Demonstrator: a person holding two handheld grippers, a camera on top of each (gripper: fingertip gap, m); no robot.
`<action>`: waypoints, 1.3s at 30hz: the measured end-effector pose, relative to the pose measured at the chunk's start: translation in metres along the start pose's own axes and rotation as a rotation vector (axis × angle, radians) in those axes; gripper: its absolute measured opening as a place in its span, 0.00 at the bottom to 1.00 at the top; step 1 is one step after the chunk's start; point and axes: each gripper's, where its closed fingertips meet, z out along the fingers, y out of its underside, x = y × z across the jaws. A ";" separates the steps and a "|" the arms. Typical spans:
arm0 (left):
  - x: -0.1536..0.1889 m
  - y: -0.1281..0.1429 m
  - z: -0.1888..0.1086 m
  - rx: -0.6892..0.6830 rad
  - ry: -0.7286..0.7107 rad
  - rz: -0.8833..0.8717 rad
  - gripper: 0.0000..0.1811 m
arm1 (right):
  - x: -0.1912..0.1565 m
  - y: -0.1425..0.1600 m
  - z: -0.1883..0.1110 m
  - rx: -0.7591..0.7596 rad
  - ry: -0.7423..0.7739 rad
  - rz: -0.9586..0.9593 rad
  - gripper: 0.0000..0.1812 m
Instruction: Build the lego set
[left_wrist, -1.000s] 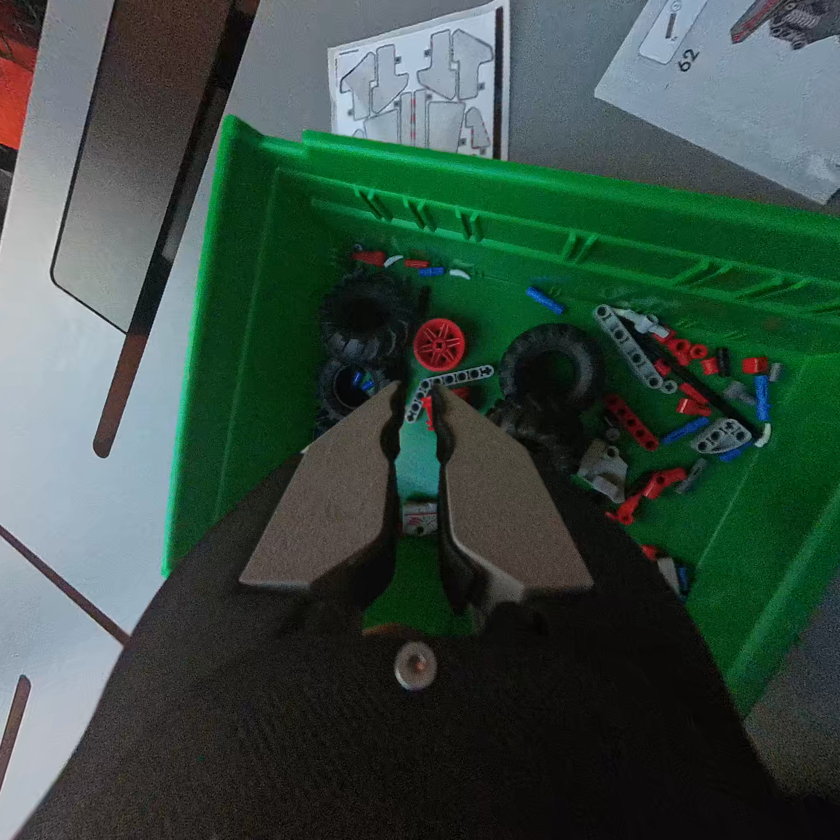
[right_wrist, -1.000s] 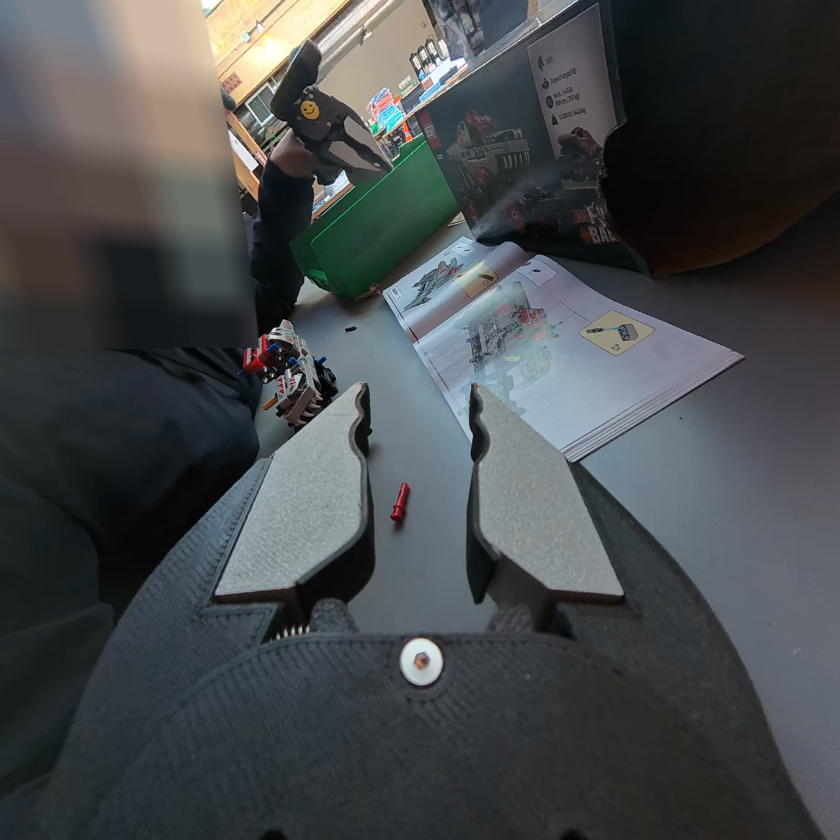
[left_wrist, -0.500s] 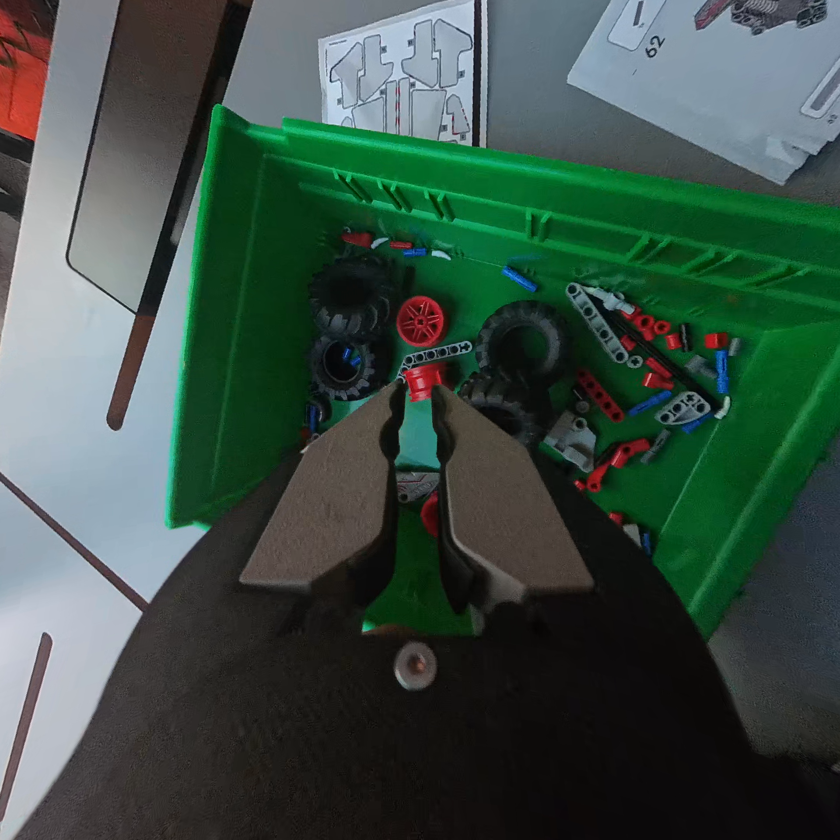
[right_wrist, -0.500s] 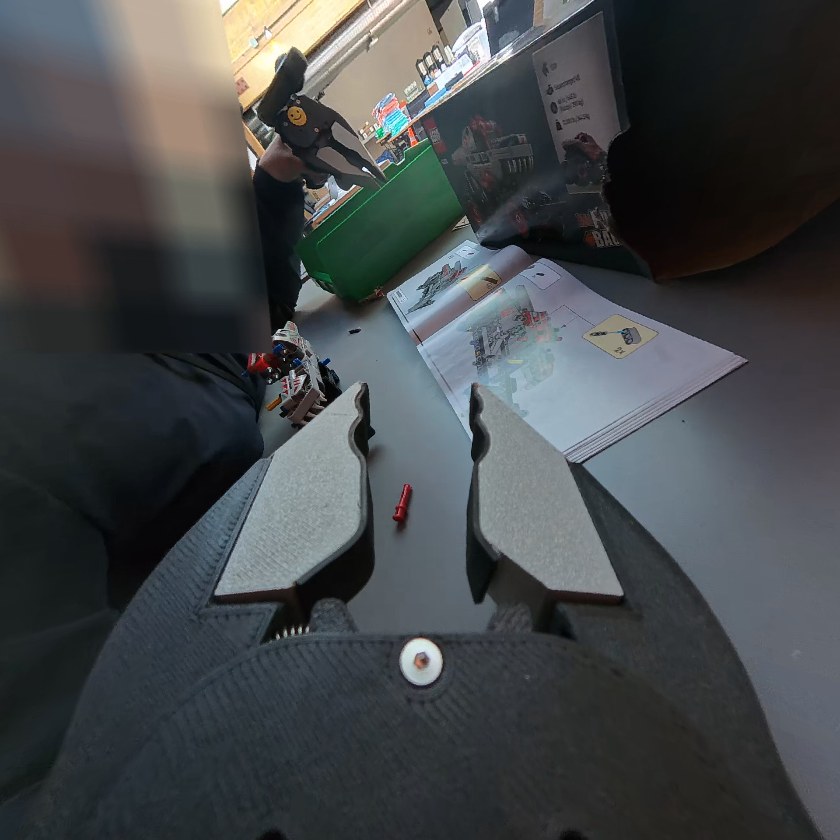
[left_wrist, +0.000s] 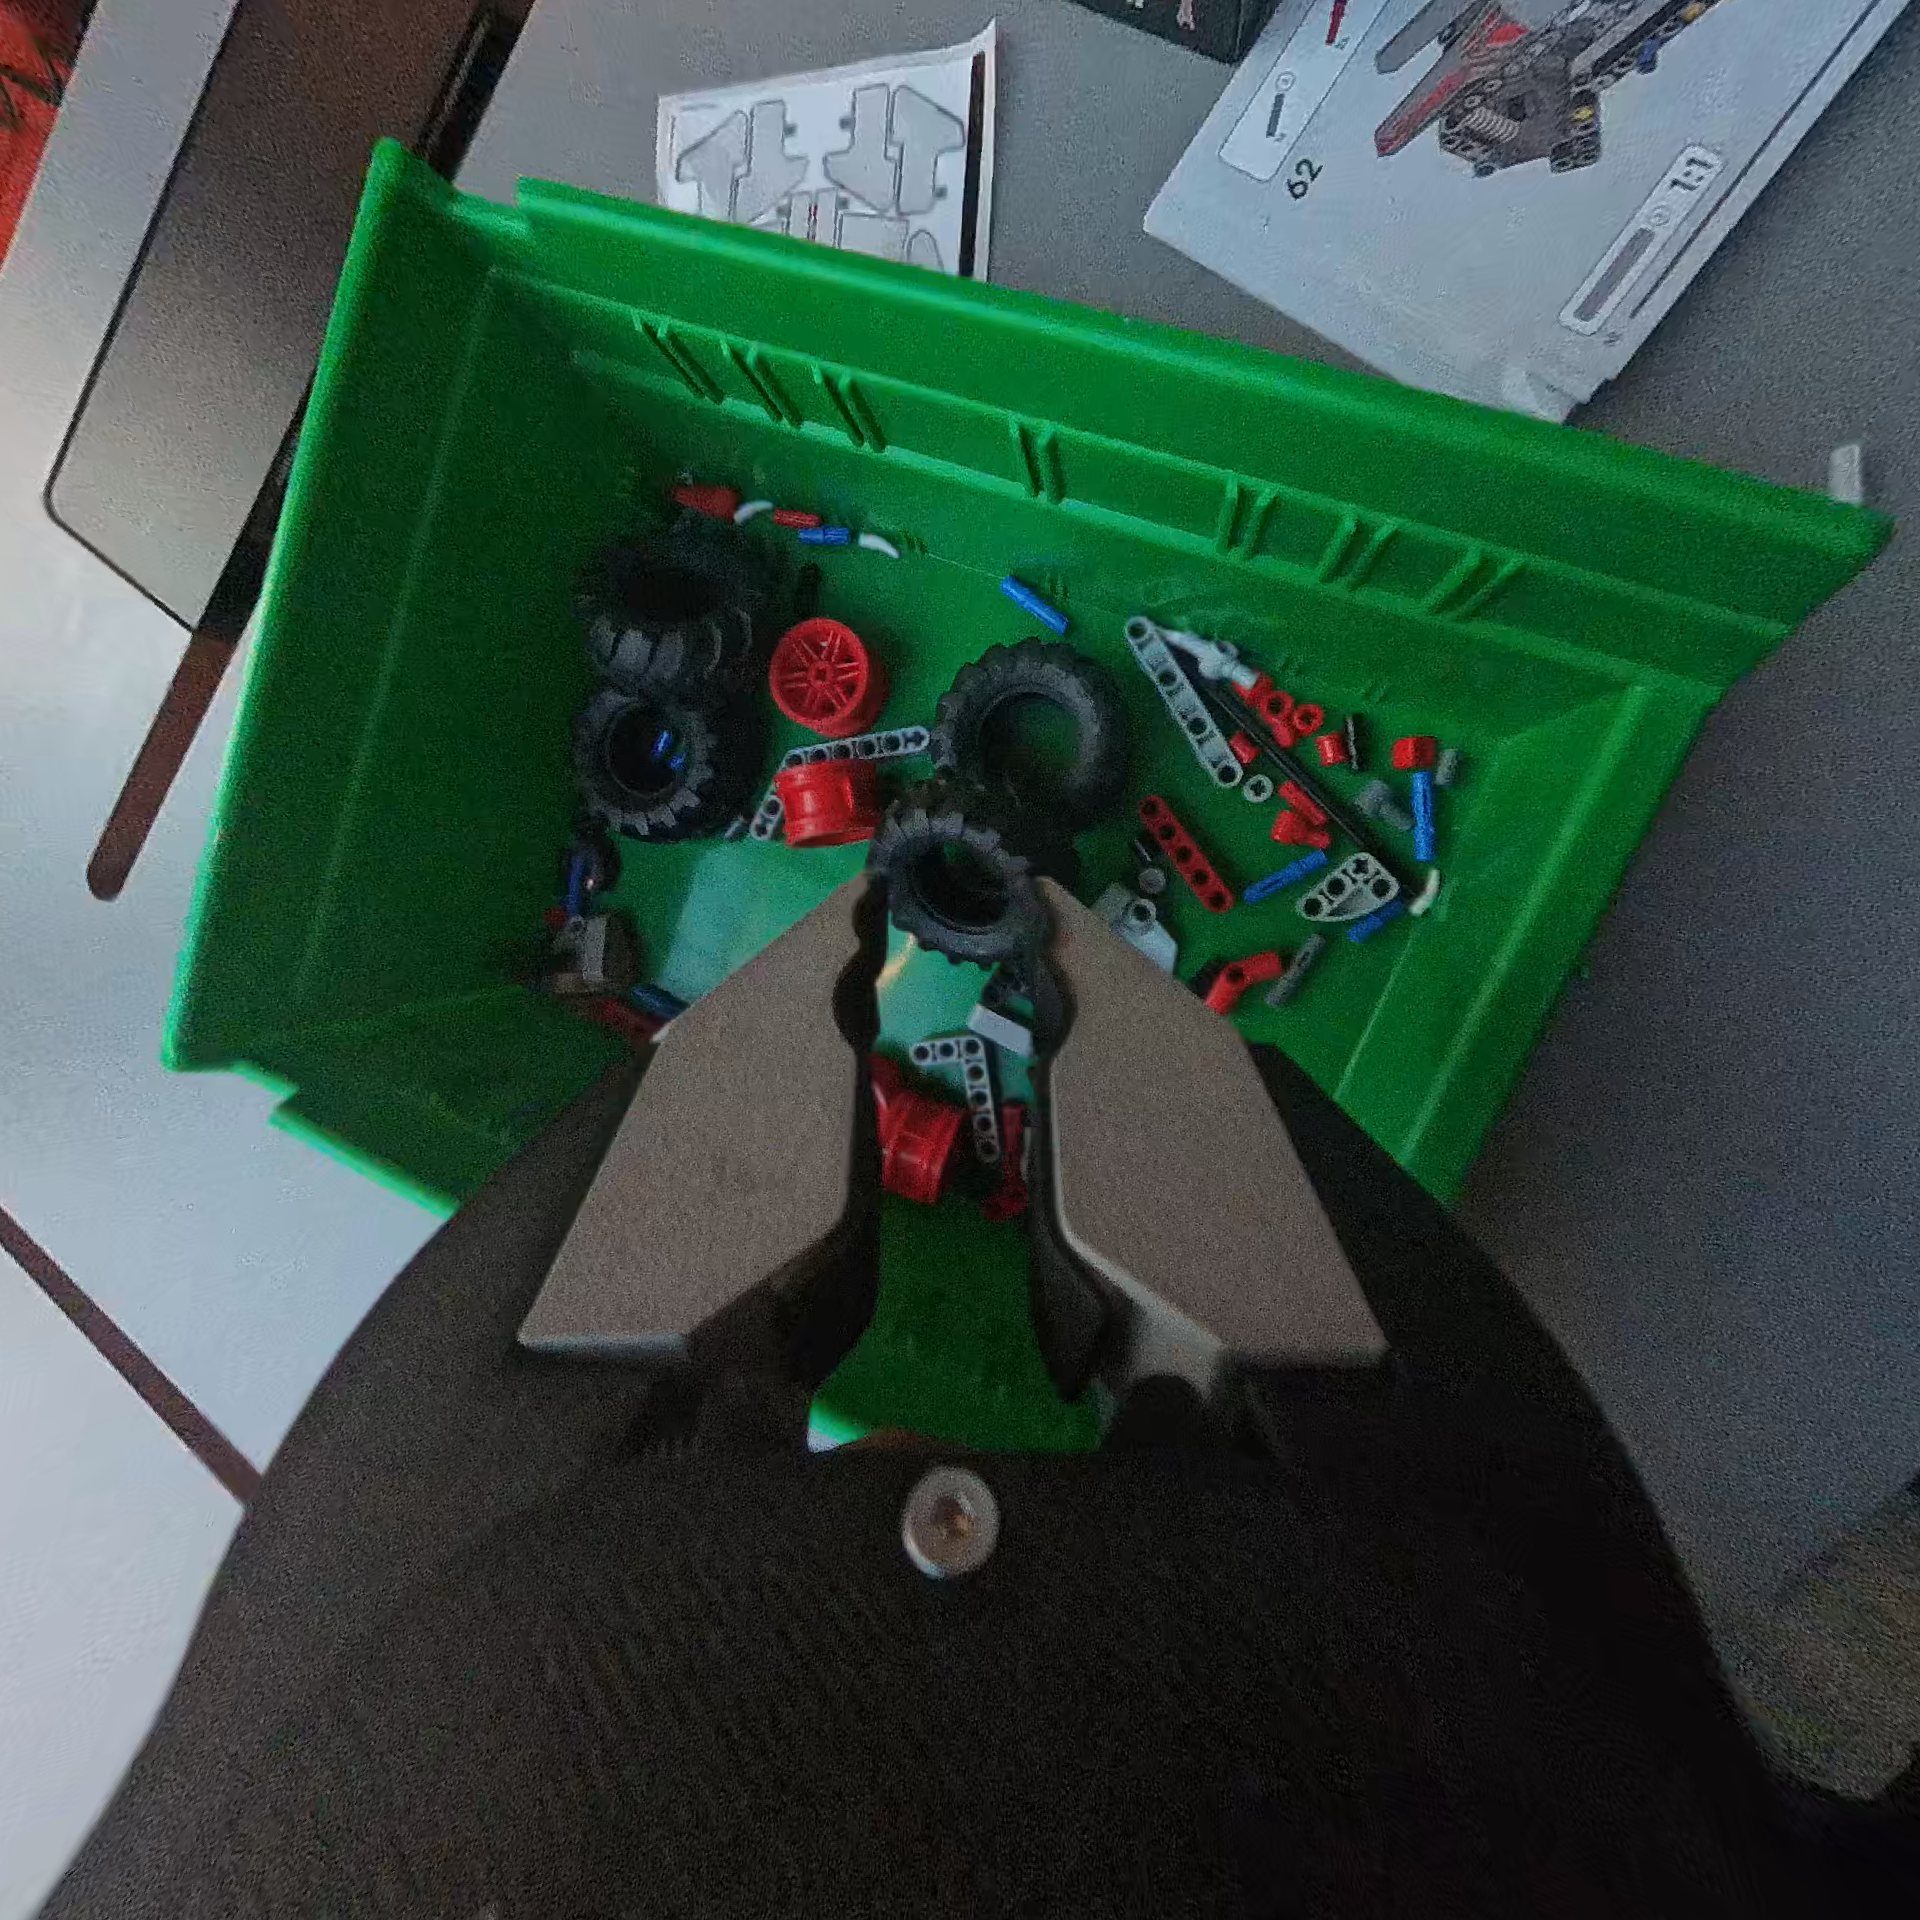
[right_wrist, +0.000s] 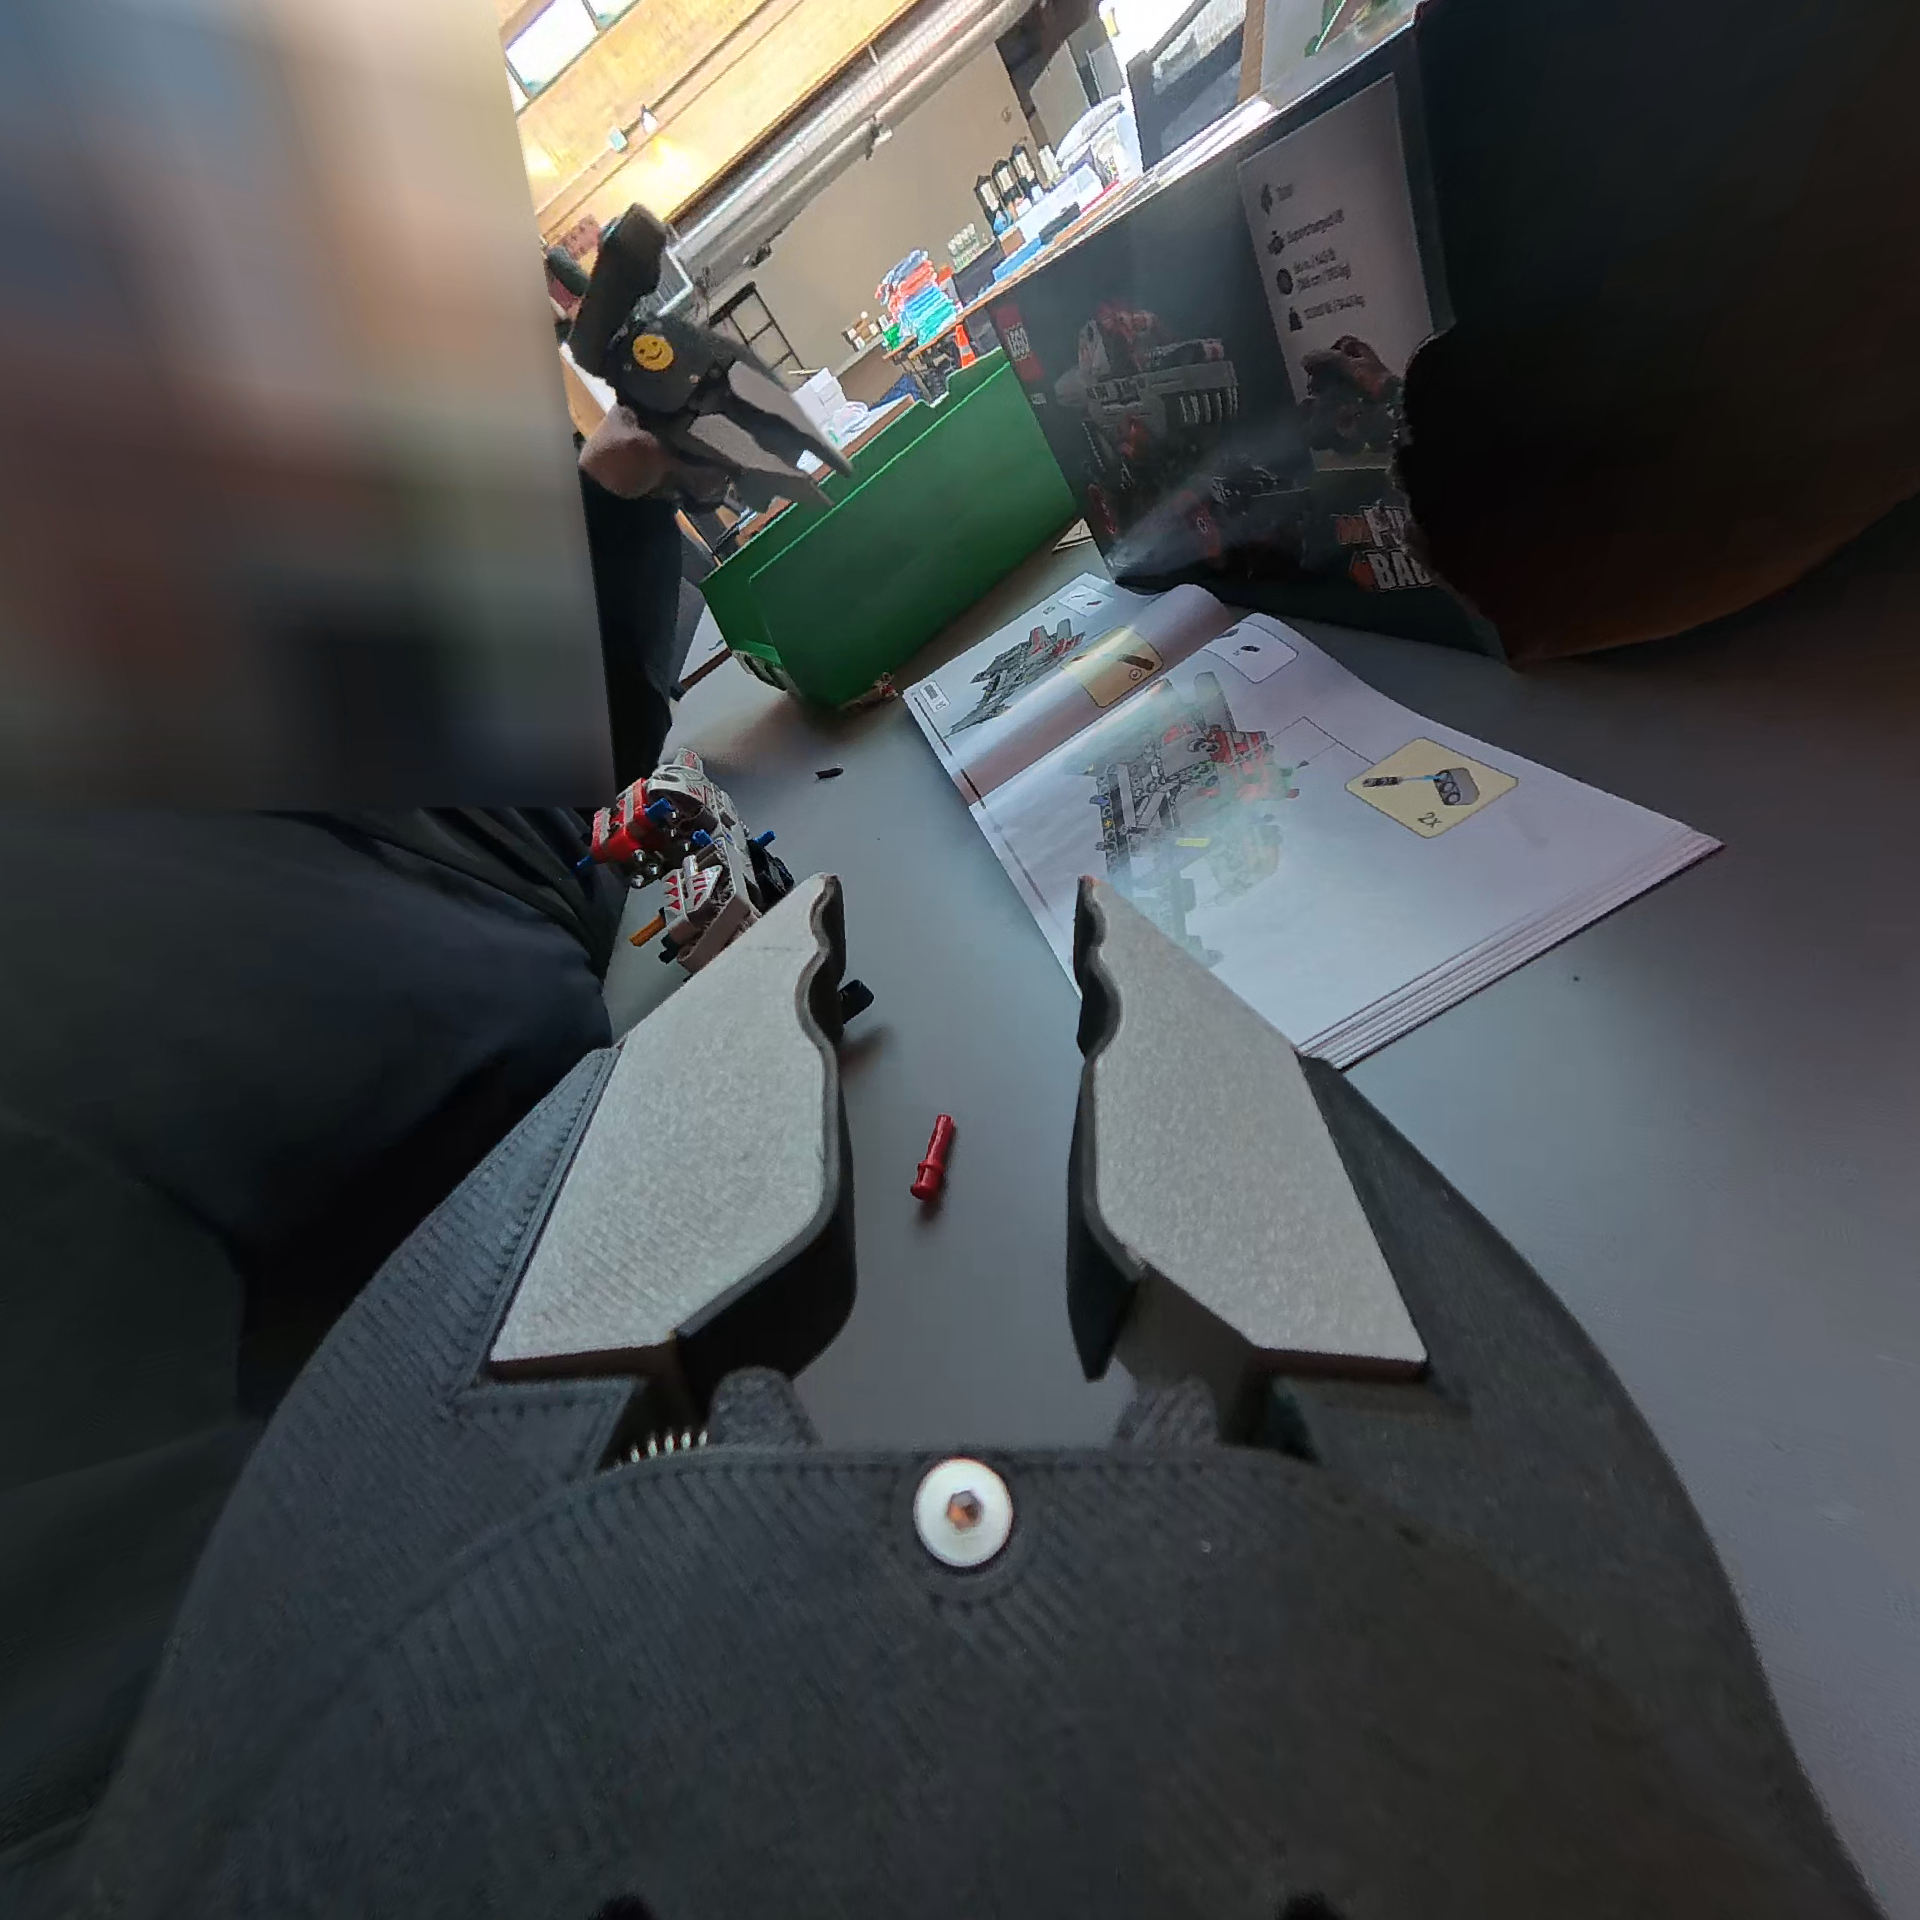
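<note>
**A:** What has the left gripper (left_wrist: 951, 899) got?

**B:** From my seat it sits above the green bin (left_wrist: 436, 644), jaws set narrow with a small black tyre (left_wrist: 951, 883) between the tips. It looks pinched by its tread, though I can't swear the pads bear on both sides. I'd judge this step to be fetching a tyre for the build.

**A:** How would you carry it out well?

**B:** Keep the squeeze even; rubber tread ought to give a little and could roll out sideways. I'd lift straight up before heading over the bin's near wall.

**A:** Anything in the way?

**B:** Plenty close by. A larger tyre (left_wrist: 1029, 727) lies just beyond it, a red wheel hub (left_wrist: 826, 805) to its left, and a second hub (left_wrist: 914, 1138) with a grey angled beam (left_wrist: 971, 1081) lies beneath the jaws. Red, blue and grey pins and beams crowd the right of the bin floor.

**A:** And the right gripper (right_wrist: 951, 899)?

**B:** Low over the grey table (right_wrist: 1662, 1195), jaws wide and empty, a red pin (right_wrist: 932, 1156) lying between them. The half-built model (right_wrist: 681, 862) stands far-left of its tips, the open instruction booklet (right_wrist: 1299, 831) far-right, and the set's box (right_wrist: 1226, 416) behind that.
</note>
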 end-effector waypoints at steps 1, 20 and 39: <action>0.005 0.008 -0.005 0.002 0.010 -0.033 0.13 | 0.000 0.000 0.000 0.002 0.000 0.001 0.23; 0.101 0.026 -0.021 0.086 0.046 -0.086 0.16 | -0.015 0.005 0.008 -0.017 -0.019 -0.071 0.21; 0.053 0.048 -0.032 0.005 -0.098 -0.125 0.13 | -0.015 0.002 0.007 0.014 -0.023 -0.049 0.22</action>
